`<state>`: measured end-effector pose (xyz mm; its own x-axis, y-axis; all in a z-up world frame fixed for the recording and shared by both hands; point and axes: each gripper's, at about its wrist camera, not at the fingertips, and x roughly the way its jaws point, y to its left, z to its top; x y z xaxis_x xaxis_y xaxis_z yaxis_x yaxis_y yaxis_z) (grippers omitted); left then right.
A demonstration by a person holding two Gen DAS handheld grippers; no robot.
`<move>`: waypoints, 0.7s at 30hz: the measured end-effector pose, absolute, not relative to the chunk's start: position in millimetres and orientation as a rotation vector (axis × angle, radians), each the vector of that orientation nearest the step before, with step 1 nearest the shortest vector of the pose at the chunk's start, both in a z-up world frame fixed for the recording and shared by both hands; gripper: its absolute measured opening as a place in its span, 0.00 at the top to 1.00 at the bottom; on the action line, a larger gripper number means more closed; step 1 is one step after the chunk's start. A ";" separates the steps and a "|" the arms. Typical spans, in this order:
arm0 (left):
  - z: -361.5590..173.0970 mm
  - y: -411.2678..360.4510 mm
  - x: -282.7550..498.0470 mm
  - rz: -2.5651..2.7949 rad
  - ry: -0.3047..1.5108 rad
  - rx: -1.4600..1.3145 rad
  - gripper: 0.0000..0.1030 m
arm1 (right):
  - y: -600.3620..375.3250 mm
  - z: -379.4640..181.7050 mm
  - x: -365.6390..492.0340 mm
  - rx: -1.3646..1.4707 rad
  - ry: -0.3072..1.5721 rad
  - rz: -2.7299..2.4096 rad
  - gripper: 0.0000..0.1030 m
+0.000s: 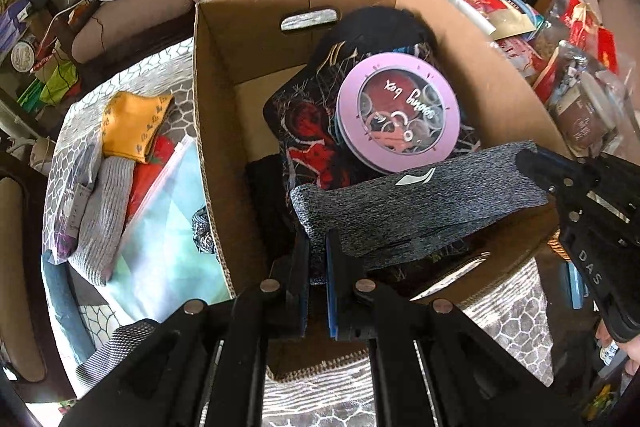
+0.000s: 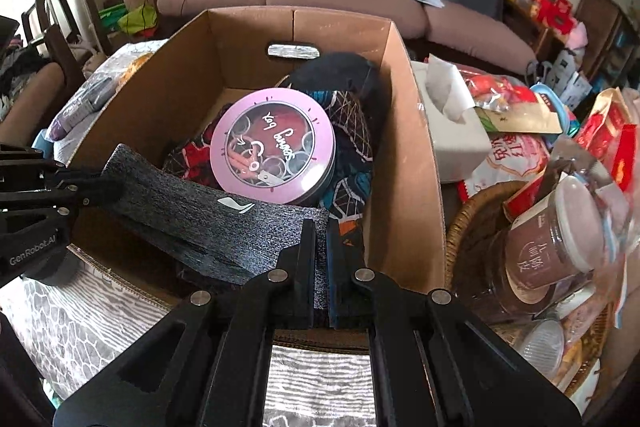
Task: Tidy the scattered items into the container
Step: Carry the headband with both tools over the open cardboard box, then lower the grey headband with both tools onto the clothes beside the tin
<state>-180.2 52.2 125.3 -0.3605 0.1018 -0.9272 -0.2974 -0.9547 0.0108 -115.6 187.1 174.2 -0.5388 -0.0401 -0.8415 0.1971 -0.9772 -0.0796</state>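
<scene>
Cluttered living room, sofa behind. Both grippers, left [image 1: 318, 267] and right [image 2: 320, 259], pinch a grey cloth [image 1: 420, 203] over the box [image 1: 224, 67] near edge; uneven release could drape it outside.

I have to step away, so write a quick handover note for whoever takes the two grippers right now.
Left gripper: shut on one end of the grey sock.
Right gripper: shut on the other end, sock stretched between them over the cardboard box.
Done: pink tin and dark clothes already in the box.
Left: drop the sock in, then collect the yellow sock, light grey sock and zip bag beside the box.
</scene>
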 end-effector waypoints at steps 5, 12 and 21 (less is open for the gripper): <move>114.6 53.3 -185.9 2.401 0.285 -1.646 0.93 | 186.2 167.2 -119.8 1.452 0.279 -2.627 0.95; 110.6 61.1 -188.5 2.404 0.360 -1.661 0.93 | 186.4 158.8 -126.4 1.500 0.312 -2.611 0.95; 104.9 72.8 -186.9 2.386 0.492 -1.677 0.93 | 187.9 144.7 -133.2 1.560 0.348 -2.592 0.95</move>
